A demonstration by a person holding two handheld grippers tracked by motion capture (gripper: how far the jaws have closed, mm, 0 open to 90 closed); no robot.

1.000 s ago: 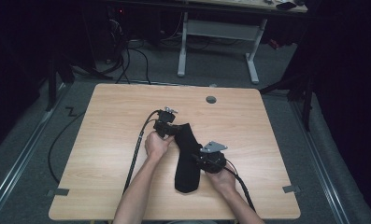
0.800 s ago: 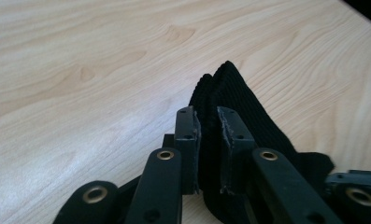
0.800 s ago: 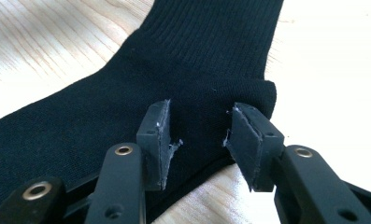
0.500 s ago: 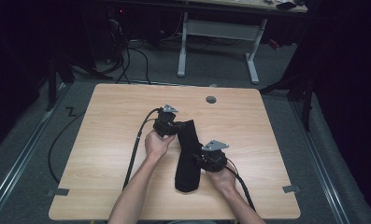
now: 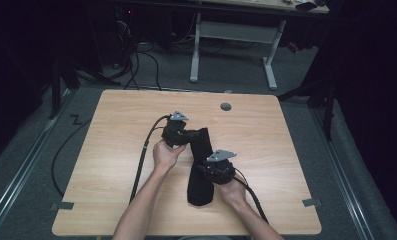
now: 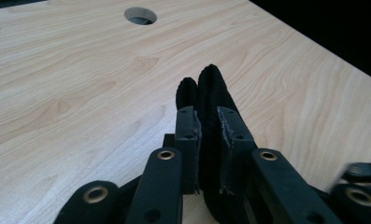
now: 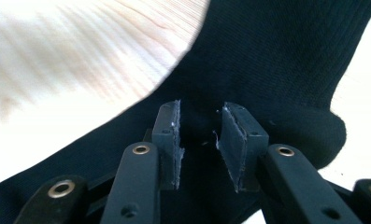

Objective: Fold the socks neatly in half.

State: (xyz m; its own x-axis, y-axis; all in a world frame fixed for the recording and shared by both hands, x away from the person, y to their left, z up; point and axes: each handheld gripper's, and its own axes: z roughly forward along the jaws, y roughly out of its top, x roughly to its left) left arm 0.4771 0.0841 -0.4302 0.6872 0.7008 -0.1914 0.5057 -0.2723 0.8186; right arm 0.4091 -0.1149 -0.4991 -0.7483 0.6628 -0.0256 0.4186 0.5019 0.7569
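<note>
Left gripper [image 5: 185, 136]: jaws nearly together, clamped on the far end of the black sock [image 5: 200, 165], whose folded edge stands up between the pads [image 6: 190, 140] in the left gripper view.

Right gripper [image 5: 206, 171]: jaws partly apart and just been closing. In its own view the sock [image 7: 276, 60] lies beneath and between the pads [image 7: 168, 140], with a gap on both sides; no pinch yet visible.

Against the earlier frames, the left gripper has lifted the sock's far end slightly off the table [image 5: 111, 150]; the right hand holds much the same place.

The sock lies mid-table, its long axis running from the near edge away toward the far side, leaning slightly left at the near end.
</note>
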